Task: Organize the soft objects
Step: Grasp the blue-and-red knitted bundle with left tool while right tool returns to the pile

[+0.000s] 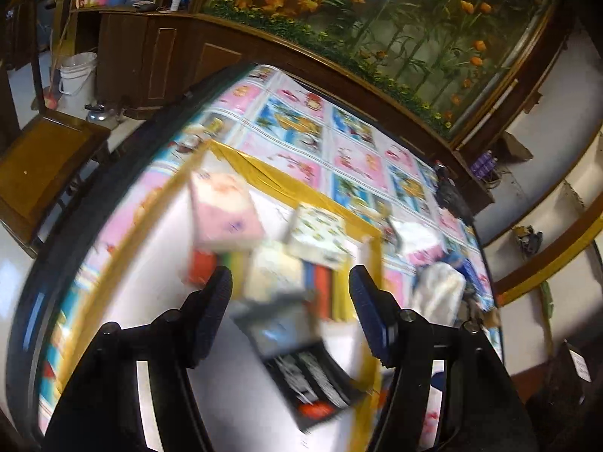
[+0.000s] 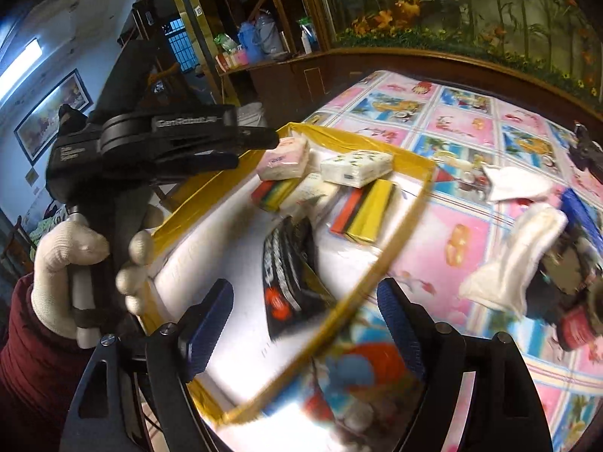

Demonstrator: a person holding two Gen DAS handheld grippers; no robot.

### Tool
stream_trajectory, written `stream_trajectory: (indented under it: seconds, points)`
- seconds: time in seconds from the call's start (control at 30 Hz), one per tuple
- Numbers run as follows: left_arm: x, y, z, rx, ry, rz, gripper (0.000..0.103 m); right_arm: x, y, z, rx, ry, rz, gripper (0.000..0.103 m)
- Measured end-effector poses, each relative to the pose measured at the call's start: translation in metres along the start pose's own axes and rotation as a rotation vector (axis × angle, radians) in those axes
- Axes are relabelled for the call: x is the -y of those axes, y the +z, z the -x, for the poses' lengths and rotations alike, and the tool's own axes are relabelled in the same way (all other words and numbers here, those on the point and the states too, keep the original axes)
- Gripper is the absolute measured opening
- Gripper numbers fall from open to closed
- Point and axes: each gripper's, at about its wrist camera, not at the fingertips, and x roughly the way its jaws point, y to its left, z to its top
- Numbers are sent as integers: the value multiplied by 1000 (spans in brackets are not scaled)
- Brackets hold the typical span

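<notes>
A: What lies nearest you?

B: Your left gripper (image 1: 290, 282) and right gripper (image 2: 305, 297), both with jaws apart and gripping nothing. Under them is the white area (image 2: 241, 263) bordered by yellow tape (image 2: 361, 139), on the table's cartoon-print cloth (image 2: 467, 124).

A: Count the soft objects.

B: Inside the border: one black packet (image 2: 286, 263), two tissue packs (image 2: 356, 167), two striped sponges (image 2: 363, 211). Outside it, to the right: two white cloths (image 2: 516, 260).

A: And beyond?

B: A wooden cabinet (image 1: 158, 60), one white bucket (image 1: 77, 79), a flower mural (image 1: 395, 19).
</notes>
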Motion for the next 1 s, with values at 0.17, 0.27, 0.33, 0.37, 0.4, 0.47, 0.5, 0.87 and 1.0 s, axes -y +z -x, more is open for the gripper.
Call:
stream_trajectory:
  seconds: [0.17,0.27,0.33,0.37,0.4,0.47,0.5,0.87,1.0]
  points:
    - [48,-34,3,-44,-79,-57,73,41,-48,41,17,-58,-67,83]
    - [81,-51,-11,-98,-89,-134,73,77,-76,63,23,-115,-138,83]
    - [100,-62,-21,-124,-87,-183,73,102,-91,77,30,-153,-198,83]
    - [107,-67,-27,-137,-81,-202,73,111,-96,84,38,-168,-223,83]
    - [114,-71,-31,-147,-78,-218,73,121,-102,91,49,-182,-255,83]
    - [126,-83,-37,-155,-76,-254,73,142,-115,108,72,-200,-320,84]
    - [131,-90,-39,-155,-67,-279,73,149,-120,114,83,-201,-345,84]
    - [150,-141,-65,-180,138,-560,73,182,-150,126,125,-146,-446,86]
    - [151,-145,-73,-179,167,-577,73,185,-153,124,131,-142,-447,86]
